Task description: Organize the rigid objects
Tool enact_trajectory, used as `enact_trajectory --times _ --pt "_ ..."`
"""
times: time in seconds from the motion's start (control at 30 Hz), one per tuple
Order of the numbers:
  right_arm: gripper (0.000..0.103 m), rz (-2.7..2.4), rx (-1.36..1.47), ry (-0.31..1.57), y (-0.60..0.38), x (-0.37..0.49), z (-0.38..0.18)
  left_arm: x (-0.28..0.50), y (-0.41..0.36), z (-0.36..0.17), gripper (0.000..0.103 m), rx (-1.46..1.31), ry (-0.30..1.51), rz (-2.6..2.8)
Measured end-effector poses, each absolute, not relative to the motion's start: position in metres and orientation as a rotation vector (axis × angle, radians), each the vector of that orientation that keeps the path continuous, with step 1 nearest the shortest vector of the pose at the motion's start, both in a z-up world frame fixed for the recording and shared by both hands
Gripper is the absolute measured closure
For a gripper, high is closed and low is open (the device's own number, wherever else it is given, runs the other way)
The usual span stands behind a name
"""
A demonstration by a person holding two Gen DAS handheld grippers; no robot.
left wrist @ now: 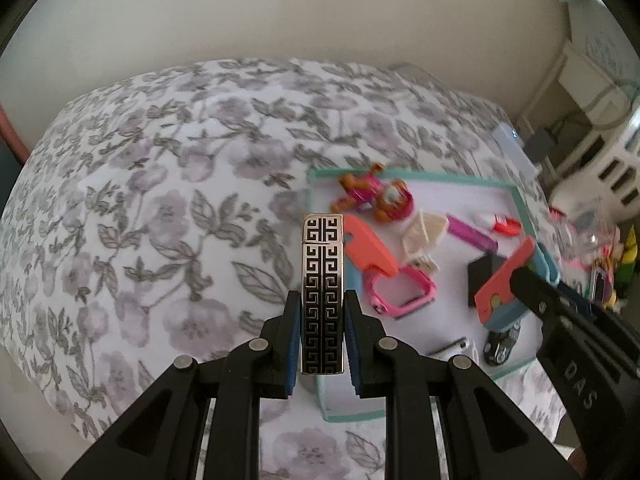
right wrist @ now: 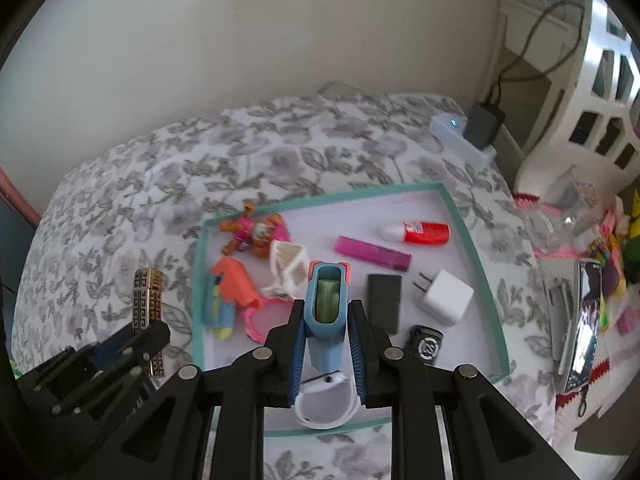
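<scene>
My left gripper [left wrist: 322, 300] is shut on a black and silver lighter [left wrist: 322, 280] with a Greek-key pattern, held upright above the floral bedspread, left of the teal-edged tray [left wrist: 520, 200]. The lighter also shows in the right wrist view [right wrist: 146, 300]. My right gripper [right wrist: 325, 312] is shut on a blue and orange toy gun [right wrist: 326, 312], held over the tray [right wrist: 460, 216]; it also shows in the left wrist view [left wrist: 508, 284]. A second orange and blue toy gun [right wrist: 228, 300] lies at the tray's left.
The tray holds a pink doll [right wrist: 256, 232], a white folded piece [right wrist: 286, 264], a pink frame [right wrist: 264, 320], a magenta bar [right wrist: 372, 256], a red bottle [right wrist: 424, 232], a black block [right wrist: 384, 304], a white charger [right wrist: 444, 300]. A laundry basket [right wrist: 592, 92] and a phone [right wrist: 580, 328] sit right.
</scene>
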State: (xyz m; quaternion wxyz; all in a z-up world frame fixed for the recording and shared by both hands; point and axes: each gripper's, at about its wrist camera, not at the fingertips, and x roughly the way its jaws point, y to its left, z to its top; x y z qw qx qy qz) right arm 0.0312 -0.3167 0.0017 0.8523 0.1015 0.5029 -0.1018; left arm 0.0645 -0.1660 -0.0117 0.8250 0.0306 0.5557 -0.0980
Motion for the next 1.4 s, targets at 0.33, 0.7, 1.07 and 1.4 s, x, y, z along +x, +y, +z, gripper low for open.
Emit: enact_trajectory --times 0.33,0.7,1.07,1.4 --pt "0.081 -0.241 0.217 1.164 -0.33 0.035 -0.031 0.055 -0.196 -0.05 0.082 0.17 1.289 -0.251" --pt "0.08 -0.252 0.221 1.17 -0.332 0.035 -0.036 0.054 -0.201 -0.058 0.081 0.187 1.295 -0.261" --pt "0.057 -0.267 0.214 1.15 -0.332 0.034 -0.036 0.057 -0.184 -0.045 0.046 0.151 1.246 -0.187" --pt "0.027 -0.257 0.196 1.157 -0.323 0.025 -0.04 0.066 -0.141 -0.05 0.011 0.121 1.229 0.029"
